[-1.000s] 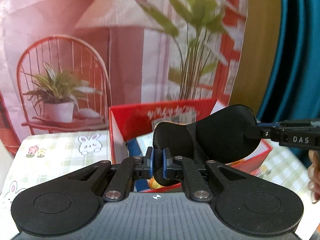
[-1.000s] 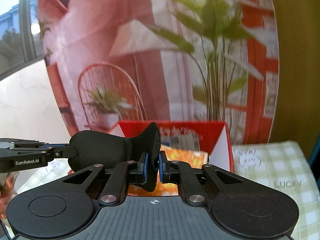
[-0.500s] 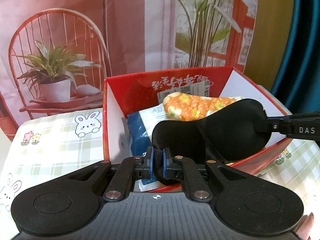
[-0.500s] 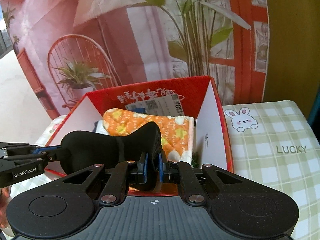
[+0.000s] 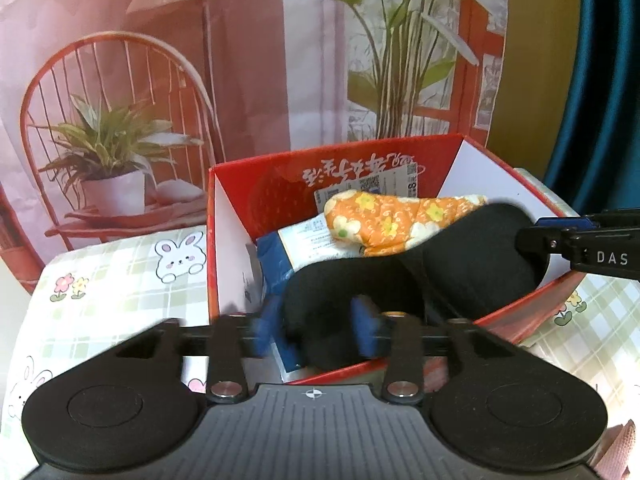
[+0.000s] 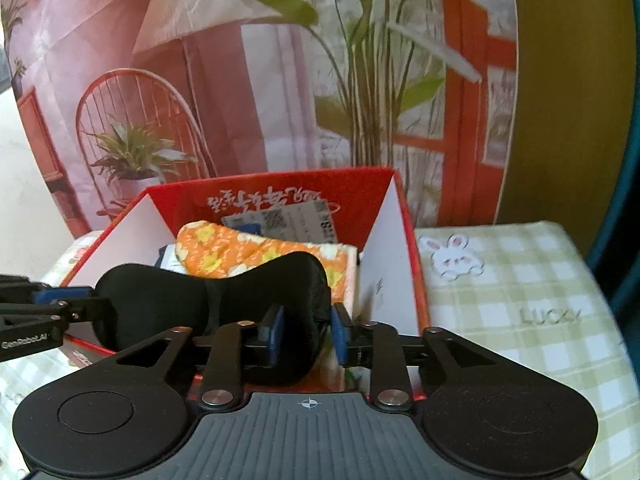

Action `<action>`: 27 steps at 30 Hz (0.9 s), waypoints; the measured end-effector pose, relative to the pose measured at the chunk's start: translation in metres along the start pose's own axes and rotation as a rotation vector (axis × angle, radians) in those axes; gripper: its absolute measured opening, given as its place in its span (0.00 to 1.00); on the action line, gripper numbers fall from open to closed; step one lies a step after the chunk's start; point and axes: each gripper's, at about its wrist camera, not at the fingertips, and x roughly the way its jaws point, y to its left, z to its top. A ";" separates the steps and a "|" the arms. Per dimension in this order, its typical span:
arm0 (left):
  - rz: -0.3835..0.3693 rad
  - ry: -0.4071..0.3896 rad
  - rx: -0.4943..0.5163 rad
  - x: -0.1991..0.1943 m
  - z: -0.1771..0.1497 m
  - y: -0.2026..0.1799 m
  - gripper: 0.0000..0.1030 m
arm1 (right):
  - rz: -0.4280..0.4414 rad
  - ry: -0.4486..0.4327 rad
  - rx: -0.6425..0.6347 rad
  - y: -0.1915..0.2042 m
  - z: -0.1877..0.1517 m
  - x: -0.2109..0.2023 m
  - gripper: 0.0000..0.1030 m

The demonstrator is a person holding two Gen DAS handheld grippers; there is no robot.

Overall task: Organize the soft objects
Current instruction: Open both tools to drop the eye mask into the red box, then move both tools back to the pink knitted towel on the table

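A black eye mask (image 5: pixel 404 280) lies across the front of the open red box (image 5: pixel 360 164), over an orange flowered soft item (image 5: pixel 396 220) and a blue-and-white packet (image 5: pixel 296 248). My left gripper (image 5: pixel 318 326) is open, its blue pads standing apart on either side of the mask's left end. My right gripper (image 6: pixel 306 330) is open too, its pads apart around the mask's right end (image 6: pixel 296 292). In the right wrist view the mask (image 6: pixel 168 300) spans to the left gripper's fingers (image 6: pixel 52 308). The orange item (image 6: pixel 240 252) shows behind it inside the box (image 6: pixel 280 192).
The box stands on a green checked cloth with rabbit prints (image 6: pixel 512 296). A printed backdrop of a chair and plants (image 5: pixel 120 120) hangs right behind the box. A blue curtain (image 5: pixel 608 80) is at the far right.
Both grippers have opened from their hold on the eye mask. The mask has dropped lower into the front of the red box.
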 end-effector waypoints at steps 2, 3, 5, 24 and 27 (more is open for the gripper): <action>0.006 -0.016 0.013 -0.006 0.000 -0.003 0.63 | -0.016 -0.014 -0.018 0.002 0.000 -0.004 0.30; 0.008 -0.019 0.016 -0.009 0.000 -0.004 0.66 | -0.023 -0.019 -0.031 0.004 0.000 -0.007 0.35; 0.011 -0.027 0.015 -0.015 -0.001 -0.005 0.71 | -0.038 -0.030 -0.058 0.007 0.000 -0.011 0.45; 0.034 -0.079 -0.031 -0.081 -0.016 -0.011 1.00 | -0.009 -0.081 -0.076 0.013 -0.013 -0.066 1.00; 0.031 -0.071 -0.041 -0.093 -0.030 -0.014 1.00 | 0.006 -0.087 -0.084 0.015 -0.023 -0.079 1.00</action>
